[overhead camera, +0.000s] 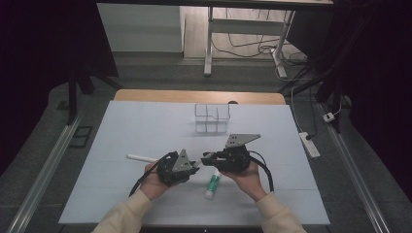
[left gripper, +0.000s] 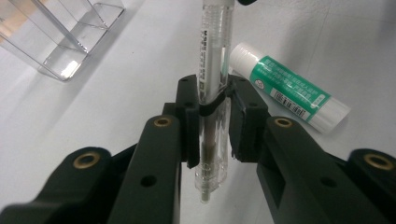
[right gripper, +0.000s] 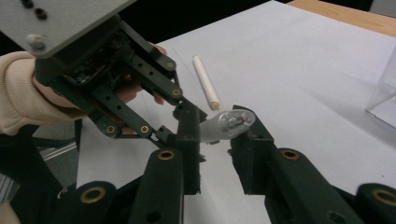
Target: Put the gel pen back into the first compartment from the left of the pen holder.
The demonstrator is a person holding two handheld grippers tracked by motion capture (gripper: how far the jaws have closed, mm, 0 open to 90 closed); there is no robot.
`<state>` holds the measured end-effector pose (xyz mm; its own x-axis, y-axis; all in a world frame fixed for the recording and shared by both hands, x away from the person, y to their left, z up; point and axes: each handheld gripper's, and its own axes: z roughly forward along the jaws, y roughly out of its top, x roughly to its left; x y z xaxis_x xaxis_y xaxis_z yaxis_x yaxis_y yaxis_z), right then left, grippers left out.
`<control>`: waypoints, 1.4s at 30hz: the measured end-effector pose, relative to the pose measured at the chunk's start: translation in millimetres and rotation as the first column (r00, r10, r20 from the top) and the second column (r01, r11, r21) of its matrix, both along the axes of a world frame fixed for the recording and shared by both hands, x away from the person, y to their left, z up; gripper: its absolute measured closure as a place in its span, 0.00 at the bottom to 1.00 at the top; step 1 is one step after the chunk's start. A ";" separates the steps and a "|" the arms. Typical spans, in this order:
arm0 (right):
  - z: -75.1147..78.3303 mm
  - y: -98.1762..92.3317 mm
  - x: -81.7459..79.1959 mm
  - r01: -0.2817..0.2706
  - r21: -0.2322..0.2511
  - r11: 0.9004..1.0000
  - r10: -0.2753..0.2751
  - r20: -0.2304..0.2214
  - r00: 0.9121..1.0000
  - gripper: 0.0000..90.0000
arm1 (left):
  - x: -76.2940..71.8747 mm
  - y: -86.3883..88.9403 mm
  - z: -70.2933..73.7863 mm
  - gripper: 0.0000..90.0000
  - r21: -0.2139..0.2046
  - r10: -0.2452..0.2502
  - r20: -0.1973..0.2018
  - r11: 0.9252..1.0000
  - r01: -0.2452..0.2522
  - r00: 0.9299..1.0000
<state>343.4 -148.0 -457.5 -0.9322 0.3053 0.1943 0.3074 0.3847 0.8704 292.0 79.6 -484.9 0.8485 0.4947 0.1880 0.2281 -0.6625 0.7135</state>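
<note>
A clear plastic pen [left gripper: 211, 51] stands between the jaws of my left gripper [left gripper: 212, 93], which is shut on its barrel. In the high view the left gripper [overhead camera: 197, 167] and the right gripper [overhead camera: 205, 159] meet tip to tip near the table's front middle. In the right gripper view the pen's rounded end [right gripper: 226, 123] sits between the pads of my right gripper [right gripper: 217, 123], touching both, with the left gripper [right gripper: 187, 112] holding the pen from the other side.
A green and white glue stick [overhead camera: 213, 184] [left gripper: 289, 88] lies just under the grippers. A white stick [overhead camera: 141, 158] [right gripper: 205, 83] lies to the left. A clear acrylic holder [overhead camera: 212, 118] [left gripper: 70, 37] stands farther back on the white sheet [overhead camera: 145, 126].
</note>
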 end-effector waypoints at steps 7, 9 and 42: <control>0.8 1.1 -1.2 -0.039 0.027 0.999 0.039 -0.002 0.999 0.87 | 1.1 1.4 -0.3 0.80 -0.010 0.013 0.001 1.000 -0.013 1.000; 1.6 1.0 -1.5 -0.036 0.019 0.999 0.036 0.009 0.999 0.88 | 1.2 1.7 -0.3 0.79 -0.011 0.015 0.000 1.000 -0.015 1.000; 22.7 -33.4 9.5 0.093 0.079 0.993 -0.100 0.091 0.991 0.88 | -31.6 90.9 -6.9 0.46 -0.132 0.198 -0.078 0.969 -0.207 0.977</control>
